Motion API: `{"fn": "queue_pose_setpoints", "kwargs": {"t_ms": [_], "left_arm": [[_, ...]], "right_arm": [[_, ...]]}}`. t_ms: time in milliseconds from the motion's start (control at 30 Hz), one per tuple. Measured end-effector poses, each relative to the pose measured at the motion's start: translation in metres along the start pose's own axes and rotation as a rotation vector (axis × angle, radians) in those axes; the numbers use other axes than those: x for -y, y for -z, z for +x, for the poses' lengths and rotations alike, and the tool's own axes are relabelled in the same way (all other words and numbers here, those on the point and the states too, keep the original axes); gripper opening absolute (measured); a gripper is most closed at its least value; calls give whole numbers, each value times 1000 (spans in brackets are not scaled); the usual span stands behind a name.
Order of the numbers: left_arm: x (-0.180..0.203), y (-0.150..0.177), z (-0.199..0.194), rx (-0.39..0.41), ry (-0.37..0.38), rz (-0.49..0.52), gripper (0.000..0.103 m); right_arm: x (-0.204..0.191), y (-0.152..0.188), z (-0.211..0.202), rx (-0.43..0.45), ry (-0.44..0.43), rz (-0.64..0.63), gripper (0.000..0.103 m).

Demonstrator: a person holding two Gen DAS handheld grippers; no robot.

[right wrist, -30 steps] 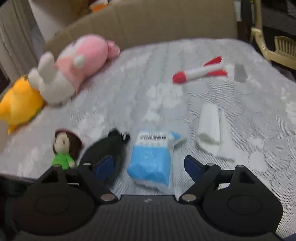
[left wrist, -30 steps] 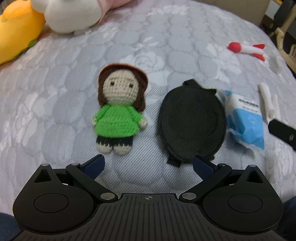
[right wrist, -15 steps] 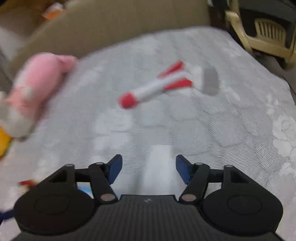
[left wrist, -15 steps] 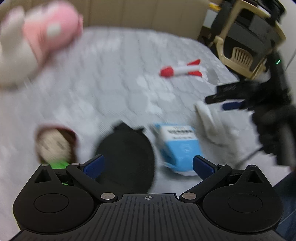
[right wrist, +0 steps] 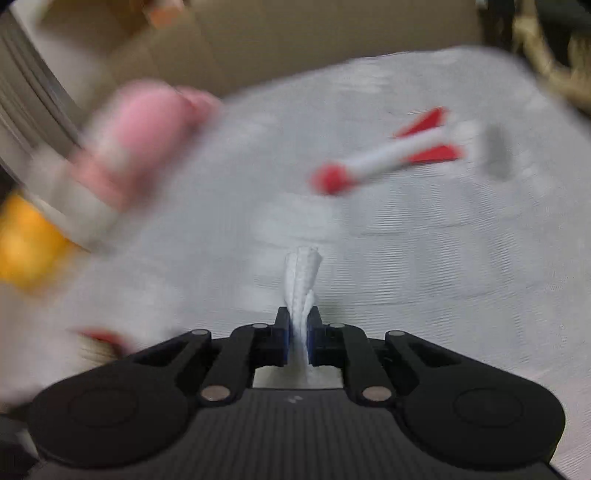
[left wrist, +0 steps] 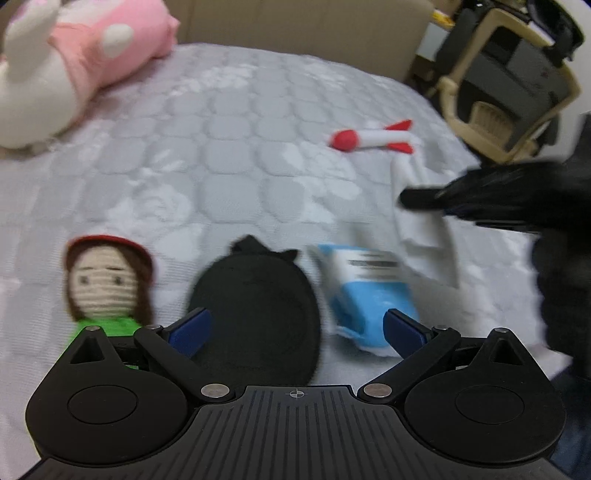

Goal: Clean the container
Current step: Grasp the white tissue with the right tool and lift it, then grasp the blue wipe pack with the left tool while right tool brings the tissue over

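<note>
The right gripper (right wrist: 298,334) has just closed and pinches a white wipe (right wrist: 302,280), which stands bunched above the blue pads (right wrist: 283,338). The left gripper (left wrist: 295,325) is spread wide with nothing gripped, above the black container (left wrist: 255,306). The right-wrist view is heavily motion-blurred, and the lower half of the container is hidden behind the left gripper. Everything lies on a grey quilted mattress (left wrist: 229,147) with a beige headboard (left wrist: 295,29) behind. The oval container's long axis runs away from the camera, beside a blue packet (left wrist: 365,295).
</note>
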State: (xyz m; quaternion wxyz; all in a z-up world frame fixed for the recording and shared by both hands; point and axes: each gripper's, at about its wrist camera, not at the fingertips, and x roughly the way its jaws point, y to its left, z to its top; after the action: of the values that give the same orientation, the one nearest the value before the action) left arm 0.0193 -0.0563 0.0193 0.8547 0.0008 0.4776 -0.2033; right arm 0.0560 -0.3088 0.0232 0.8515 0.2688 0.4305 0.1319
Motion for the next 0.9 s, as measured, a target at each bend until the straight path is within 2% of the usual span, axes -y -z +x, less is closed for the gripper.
{"fn": "queue_pose_setpoints", "kwargs": {"t_ms": [100, 200, 233, 367, 467, 500, 600, 700, 767, 800, 867, 900], "left_arm": [[-3, 2, 7, -46, -35, -16, 102], [-2, 5, 12, -87, -22, -24, 102], [0, 6, 11, -84, -2, -18, 102], [16, 6, 6, -68, 167, 21, 102], [39, 4, 8, -70, 259, 82, 102], [46, 3, 9, -69, 257, 110, 102], [68, -12, 31, -62, 191, 172, 102], [81, -29, 63, -110, 101, 213, 102], [88, -38, 88, -149, 5, 252, 102], [91, -41, 100, -169, -19, 261, 101], [92, -40, 115, -204, -26, 277, 76], [93, -39, 119, -220, -16, 278, 67]], "right_arm": [[-14, 12, 18, -88, -54, -6, 10], [-24, 28, 32, -122, 174, -177, 10], [-26, 32, 34, -122, 249, -233, 10], [-8, 24, 28, -168, 338, -188, 11], [8, 23, 20, -170, 441, -191, 11], [14, 20, 15, -153, 436, -155, 11], [24, 11, -3, -69, 334, -35, 11], [25, 4, -23, 26, 267, 9, 11], [29, 2, -32, 63, 258, 18, 11], [32, 1, -34, 62, 246, 29, 11], [37, 1, -28, 31, 210, 63, 11], [39, 0, -25, 14, 192, 80, 11]]}}
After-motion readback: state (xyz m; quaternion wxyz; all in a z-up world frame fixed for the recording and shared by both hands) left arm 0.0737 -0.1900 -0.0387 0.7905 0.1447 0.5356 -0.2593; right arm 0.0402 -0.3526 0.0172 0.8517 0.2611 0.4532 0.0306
